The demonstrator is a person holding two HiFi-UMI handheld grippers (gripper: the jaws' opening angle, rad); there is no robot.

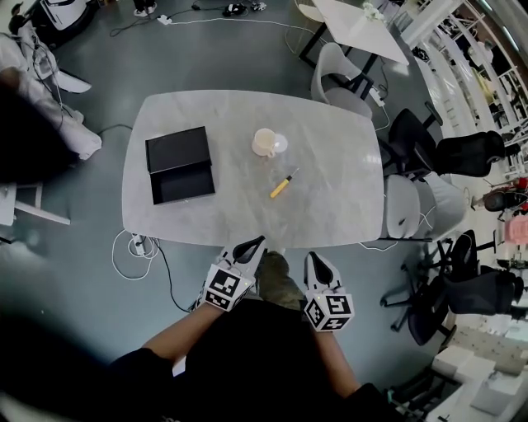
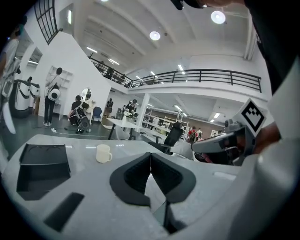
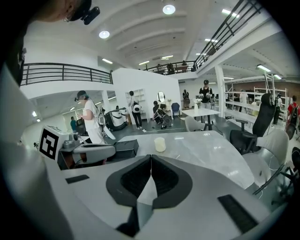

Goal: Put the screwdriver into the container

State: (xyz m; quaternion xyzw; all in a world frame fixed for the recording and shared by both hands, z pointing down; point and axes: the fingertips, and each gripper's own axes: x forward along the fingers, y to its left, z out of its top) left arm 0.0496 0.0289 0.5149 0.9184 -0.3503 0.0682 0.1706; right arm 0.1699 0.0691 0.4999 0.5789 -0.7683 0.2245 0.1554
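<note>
We see bright, even light from round ceiling lamps (image 3: 168, 9), soft glare on the table (image 3: 206, 150), and fisheye bending with dark corners.

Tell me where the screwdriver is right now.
In the head view, the screwdriver lies on the table near its middle, just below and right of the cup, well right of the black box.

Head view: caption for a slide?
Shut, empty left tool and right tool at table edge; screwdriver lies near mug, black box further left.
</note>
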